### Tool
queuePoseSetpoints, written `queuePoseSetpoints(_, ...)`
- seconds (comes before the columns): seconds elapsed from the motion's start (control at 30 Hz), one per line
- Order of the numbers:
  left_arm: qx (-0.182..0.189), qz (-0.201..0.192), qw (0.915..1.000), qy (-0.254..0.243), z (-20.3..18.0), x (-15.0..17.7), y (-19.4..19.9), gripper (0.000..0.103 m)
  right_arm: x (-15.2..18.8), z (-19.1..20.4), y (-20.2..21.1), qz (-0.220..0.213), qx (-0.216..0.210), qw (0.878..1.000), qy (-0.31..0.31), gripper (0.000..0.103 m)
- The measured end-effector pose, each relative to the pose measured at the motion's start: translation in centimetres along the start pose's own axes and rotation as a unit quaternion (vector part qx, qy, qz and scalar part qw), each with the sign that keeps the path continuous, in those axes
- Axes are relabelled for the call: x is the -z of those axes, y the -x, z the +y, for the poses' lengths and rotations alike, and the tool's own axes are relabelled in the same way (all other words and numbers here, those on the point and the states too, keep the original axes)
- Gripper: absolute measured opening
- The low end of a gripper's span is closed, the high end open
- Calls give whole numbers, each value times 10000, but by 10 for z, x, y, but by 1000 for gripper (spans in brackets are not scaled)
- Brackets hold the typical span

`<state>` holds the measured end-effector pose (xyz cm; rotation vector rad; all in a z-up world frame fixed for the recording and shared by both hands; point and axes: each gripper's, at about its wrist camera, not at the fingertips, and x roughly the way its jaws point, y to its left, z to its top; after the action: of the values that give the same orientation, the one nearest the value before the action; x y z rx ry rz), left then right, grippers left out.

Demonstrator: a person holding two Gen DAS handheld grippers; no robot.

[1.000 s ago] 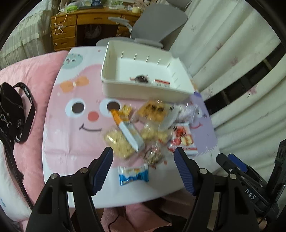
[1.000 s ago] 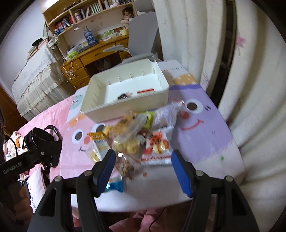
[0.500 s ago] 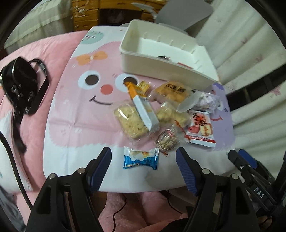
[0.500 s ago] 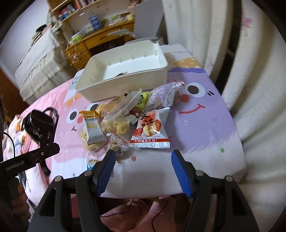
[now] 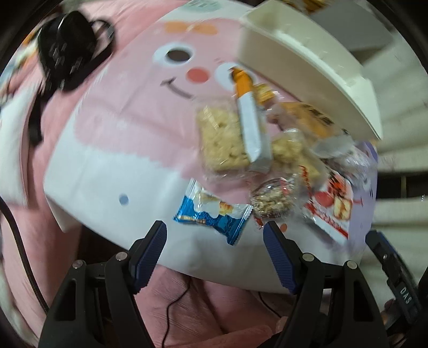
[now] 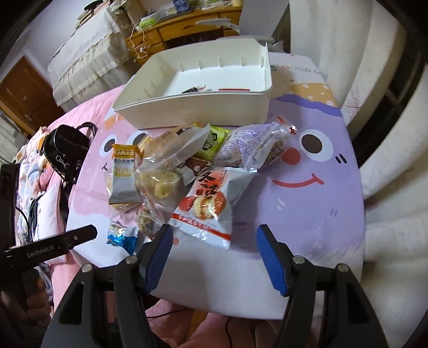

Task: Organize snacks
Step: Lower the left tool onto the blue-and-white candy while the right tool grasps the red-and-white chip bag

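Right wrist view shows the white bin (image 6: 203,112) behind the snack pile (image 6: 187,171), bare desk (image 6: 307,214) right of it. Right gripper (image 6: 212,257) fingers stand wide, empty. Only the left wrist view shows the blue packet (image 5: 214,214) whole, near the desk's front edge, just beyond the left gripper (image 5: 215,249), also wide, empty.

"OATS" on orange-topped packet (image 6: 125,171), "GenRobot.AI" on left tongs (image 6: 50,247)

Black camera bag with strap (image 6: 65,150) on pink bedding (image 6: 80,115), left of cartoon-face table cover (image 6: 307,203). Wooden desk with drawers (image 6: 171,29) behind, clutter on top, grey chair (image 6: 256,16) pushed against it. White curtain (image 6: 334,53) at right. Thin black cable (image 5: 176,302) over pink fabric below table edge.
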<state>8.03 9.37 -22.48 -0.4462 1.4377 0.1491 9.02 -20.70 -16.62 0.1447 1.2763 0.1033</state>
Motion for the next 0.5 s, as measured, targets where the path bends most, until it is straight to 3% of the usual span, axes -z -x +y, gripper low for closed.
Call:
queuePoseSetpoints(0.23,4,437,9907,1290,23,3,-39,73,-20,-13,-32,536,-259,9980,197,64)
queuePoseSetpoints(0.5,-2,654,9770,2028,30,4,-66,73,-35,-20,-68,1099,-581,9919,274,64)
